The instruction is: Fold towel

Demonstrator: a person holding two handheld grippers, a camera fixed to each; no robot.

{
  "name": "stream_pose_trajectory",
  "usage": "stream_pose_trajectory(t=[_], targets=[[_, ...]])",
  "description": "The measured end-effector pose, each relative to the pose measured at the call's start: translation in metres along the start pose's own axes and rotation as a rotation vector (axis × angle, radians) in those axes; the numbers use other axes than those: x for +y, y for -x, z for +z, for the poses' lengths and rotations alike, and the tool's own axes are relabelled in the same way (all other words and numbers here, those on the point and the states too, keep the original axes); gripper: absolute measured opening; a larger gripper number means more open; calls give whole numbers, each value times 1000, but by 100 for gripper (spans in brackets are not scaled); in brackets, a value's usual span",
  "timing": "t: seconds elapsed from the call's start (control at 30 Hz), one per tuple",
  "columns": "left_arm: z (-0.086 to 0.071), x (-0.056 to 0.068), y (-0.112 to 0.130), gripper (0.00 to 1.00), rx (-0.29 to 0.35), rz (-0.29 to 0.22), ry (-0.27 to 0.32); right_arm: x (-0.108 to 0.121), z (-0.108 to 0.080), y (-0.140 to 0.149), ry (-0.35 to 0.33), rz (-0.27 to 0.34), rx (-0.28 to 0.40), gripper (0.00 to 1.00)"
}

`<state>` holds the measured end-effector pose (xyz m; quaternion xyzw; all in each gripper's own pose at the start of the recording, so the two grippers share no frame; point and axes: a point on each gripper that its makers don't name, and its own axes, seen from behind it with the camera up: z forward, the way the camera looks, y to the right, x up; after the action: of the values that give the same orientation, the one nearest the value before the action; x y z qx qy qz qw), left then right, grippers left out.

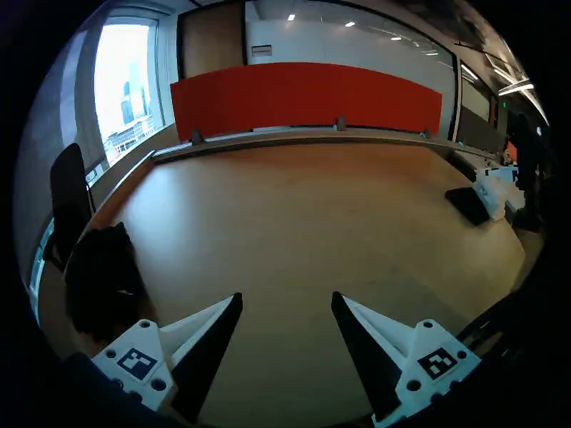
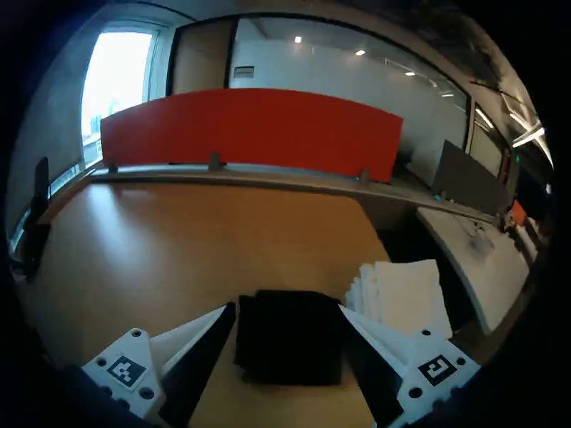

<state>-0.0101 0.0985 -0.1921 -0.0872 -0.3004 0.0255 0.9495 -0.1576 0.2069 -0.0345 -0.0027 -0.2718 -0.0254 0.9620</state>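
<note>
A folded black towel [image 2: 289,346] lies on the wooden table [image 2: 185,242], directly ahead of my right gripper [image 2: 285,308], whose fingers stand apart on either side of it without touching. The same black towel [image 1: 467,205] lies flat at the table's right edge in the left gripper view. A stack of folded white towels [image 2: 403,296] sits just right of the black one; the white stack [image 1: 499,192] also shows in the left gripper view. My left gripper [image 1: 285,299] hangs open over bare tabletop, nothing between its fingers.
A dark crumpled heap [image 1: 103,278] sits at the table's left edge near my left finger. A red divider panel [image 1: 307,96] runs along the far edge. A black chair [image 1: 68,189] stands by the window. A grey desk [image 2: 475,264] lies to the right.
</note>
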Motion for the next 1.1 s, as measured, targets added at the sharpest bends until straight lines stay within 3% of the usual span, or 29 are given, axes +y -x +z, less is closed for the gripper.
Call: stream_pose_trajectory(t=[0.37,0.67,1.1], targets=[[2,-3,-11,93,20,-10,10,7,-17,-37,118,34,166,100],[4,-5,-17,92,31,-9,18,-5,-22,-53,108,42,222,100],[7,-12,-29,92,63,-16,19,-34,-40,-103,86,87,349,100]])
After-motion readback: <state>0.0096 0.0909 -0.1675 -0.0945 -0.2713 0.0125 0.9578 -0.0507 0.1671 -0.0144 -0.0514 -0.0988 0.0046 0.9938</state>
